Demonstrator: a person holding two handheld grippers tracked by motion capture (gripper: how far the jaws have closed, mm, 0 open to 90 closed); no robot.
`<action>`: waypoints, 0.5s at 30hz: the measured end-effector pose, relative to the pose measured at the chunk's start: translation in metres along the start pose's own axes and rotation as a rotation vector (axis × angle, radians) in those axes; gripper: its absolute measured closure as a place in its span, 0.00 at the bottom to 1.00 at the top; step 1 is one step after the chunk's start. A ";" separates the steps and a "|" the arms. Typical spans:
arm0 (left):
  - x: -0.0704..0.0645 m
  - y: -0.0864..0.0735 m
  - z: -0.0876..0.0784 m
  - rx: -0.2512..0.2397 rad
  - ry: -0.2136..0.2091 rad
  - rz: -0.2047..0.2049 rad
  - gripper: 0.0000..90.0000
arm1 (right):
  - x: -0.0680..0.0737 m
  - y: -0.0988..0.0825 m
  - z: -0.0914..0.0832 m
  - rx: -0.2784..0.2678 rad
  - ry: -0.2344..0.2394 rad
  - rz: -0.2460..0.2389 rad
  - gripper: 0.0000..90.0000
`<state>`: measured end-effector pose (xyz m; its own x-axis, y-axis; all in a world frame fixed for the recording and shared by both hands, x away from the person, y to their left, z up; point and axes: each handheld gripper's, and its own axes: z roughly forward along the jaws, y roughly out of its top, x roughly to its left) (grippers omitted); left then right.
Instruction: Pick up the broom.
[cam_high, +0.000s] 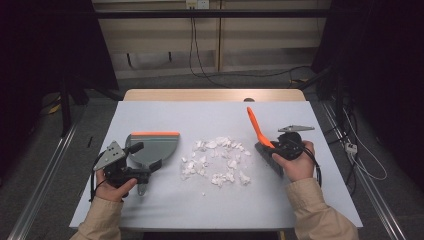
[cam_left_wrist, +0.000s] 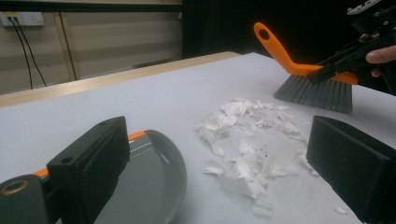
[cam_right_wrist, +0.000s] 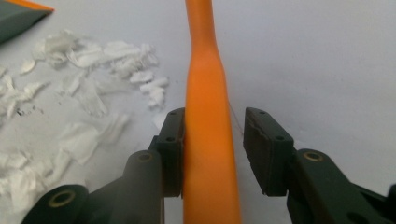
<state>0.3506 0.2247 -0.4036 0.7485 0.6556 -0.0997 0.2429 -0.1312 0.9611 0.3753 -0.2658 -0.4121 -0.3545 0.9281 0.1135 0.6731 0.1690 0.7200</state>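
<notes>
Two beige long sleeves with loose cuffs. Black left claw and right claw, each topped by a grey three-cornered plate, trailing a black cable. Blocky black jaws on arms with brass-ringed pivots and small screws.

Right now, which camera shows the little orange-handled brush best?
The left gripper view: the brush shows whole there, orange handle and grey bristles resting on the table. The high view shows it small. The right gripper view shows just its handle between the right tool's jaws.
</notes>
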 end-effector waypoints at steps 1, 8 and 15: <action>0.000 -0.001 0.000 0.001 0.001 -0.001 0.07 | -0.001 -0.002 -0.001 0.005 0.000 -0.005 0.67; 0.003 -0.003 -0.004 0.002 0.007 0.002 0.07 | -0.003 -0.006 0.001 -0.027 -0.028 -0.060 0.79; 0.007 -0.005 -0.004 0.009 0.009 -0.010 0.06 | -0.005 -0.008 0.001 -0.050 -0.022 0.007 0.79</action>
<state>0.3522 0.2323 -0.4079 0.7403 0.6638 -0.1066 0.2556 -0.1312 0.9578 0.3724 -0.2712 -0.4191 -0.3352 0.9363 0.1044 0.6424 0.1461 0.7524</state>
